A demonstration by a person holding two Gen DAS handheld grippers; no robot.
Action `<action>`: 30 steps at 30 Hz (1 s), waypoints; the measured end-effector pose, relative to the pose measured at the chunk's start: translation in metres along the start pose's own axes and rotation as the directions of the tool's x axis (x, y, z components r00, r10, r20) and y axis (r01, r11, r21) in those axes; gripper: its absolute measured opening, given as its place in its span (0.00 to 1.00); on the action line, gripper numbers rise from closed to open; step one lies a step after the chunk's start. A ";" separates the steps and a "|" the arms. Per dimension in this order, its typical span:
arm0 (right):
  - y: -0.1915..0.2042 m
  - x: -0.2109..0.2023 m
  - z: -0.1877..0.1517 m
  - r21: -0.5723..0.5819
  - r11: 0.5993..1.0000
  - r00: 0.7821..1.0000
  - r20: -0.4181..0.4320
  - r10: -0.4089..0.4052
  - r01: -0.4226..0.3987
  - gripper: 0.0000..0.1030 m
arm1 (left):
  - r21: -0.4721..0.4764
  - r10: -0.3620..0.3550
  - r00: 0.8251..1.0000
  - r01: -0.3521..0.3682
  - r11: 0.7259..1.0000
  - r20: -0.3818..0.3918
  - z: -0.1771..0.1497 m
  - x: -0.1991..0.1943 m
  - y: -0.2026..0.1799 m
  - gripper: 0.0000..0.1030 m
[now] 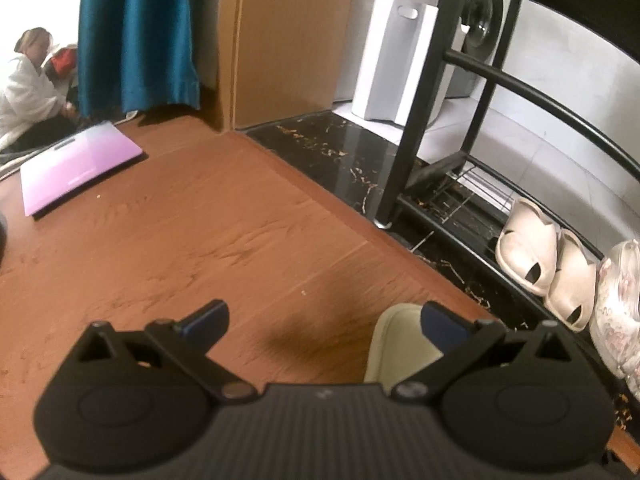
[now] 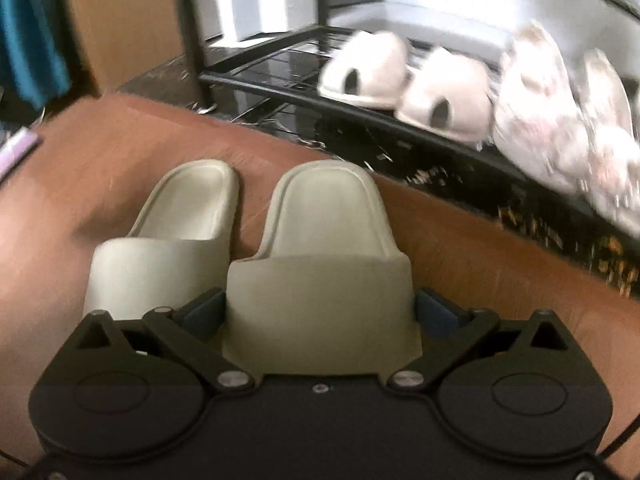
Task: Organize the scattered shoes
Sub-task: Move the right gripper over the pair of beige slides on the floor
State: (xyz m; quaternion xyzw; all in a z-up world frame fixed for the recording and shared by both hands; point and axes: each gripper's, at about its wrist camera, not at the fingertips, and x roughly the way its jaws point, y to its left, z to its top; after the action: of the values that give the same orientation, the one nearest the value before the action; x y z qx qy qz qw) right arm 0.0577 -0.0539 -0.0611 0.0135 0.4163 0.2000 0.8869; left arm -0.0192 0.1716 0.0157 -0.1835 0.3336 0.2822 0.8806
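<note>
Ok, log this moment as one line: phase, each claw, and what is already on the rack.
phase: approach | right claw: open around right pale-green slide | left claw: open, empty | rack: cream slippers, floral shoes

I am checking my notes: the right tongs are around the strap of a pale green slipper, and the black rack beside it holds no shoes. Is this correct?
Only the rack part is wrong: the right wrist view shows white slippers on it. The right tongs do straddle the pale green slipper.
</note>
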 end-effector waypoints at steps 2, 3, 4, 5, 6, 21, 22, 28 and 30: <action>-0.011 -0.014 0.000 0.121 0.993 0.999 0.053 -0.007 0.000 0.99 | -0.009 0.002 1.000 -0.002 1.000 -0.004 0.000 0.001 0.001 0.99; -0.012 -0.023 -0.001 0.165 0.986 0.996 0.088 -0.017 0.002 0.99 | -0.014 0.003 1.000 -0.003 1.000 -0.004 0.001 0.002 0.002 0.99; -0.012 -0.032 -0.002 0.202 0.979 0.992 0.122 -0.027 0.002 0.99 | -0.031 0.005 1.000 -0.005 1.000 -0.006 0.001 0.002 0.005 0.99; -0.005 -0.042 -0.002 0.183 0.983 0.987 0.157 -0.019 -0.011 0.99 | -0.036 0.005 1.000 -0.005 0.999 -0.007 0.001 0.003 0.006 0.99; 0.002 -0.052 -0.002 0.161 0.987 0.982 0.190 -0.010 -0.021 1.00 | -0.048 0.004 1.000 -0.005 0.999 -0.012 0.002 0.003 0.007 0.99; 0.072 -0.031 0.025 -0.058 0.998 0.984 0.177 0.003 0.007 1.00 | -0.100 -0.022 1.000 0.021 0.995 -0.013 0.002 -0.001 0.015 0.99; 0.072 -0.019 0.039 -0.052 0.999 0.992 0.125 -0.004 0.010 1.00 | -0.105 -0.022 1.000 0.021 0.994 -0.012 0.002 0.000 0.016 0.99; 0.071 0.038 0.070 -0.062 0.997 0.978 -0.197 -0.063 0.052 0.98 | -0.118 -0.026 1.000 0.024 0.993 -0.016 0.002 0.002 0.018 0.99; 0.066 0.042 0.065 -0.079 0.995 0.965 -0.249 -0.082 0.064 0.96 | -0.116 -0.028 0.999 0.025 0.993 -0.019 0.002 0.003 0.017 0.99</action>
State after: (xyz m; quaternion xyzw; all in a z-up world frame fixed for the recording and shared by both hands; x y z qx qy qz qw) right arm 0.1076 0.0321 -0.0370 -0.0587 0.5185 0.1820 0.8334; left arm -0.0273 0.1870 0.0123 -0.2416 0.3234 0.2874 0.8686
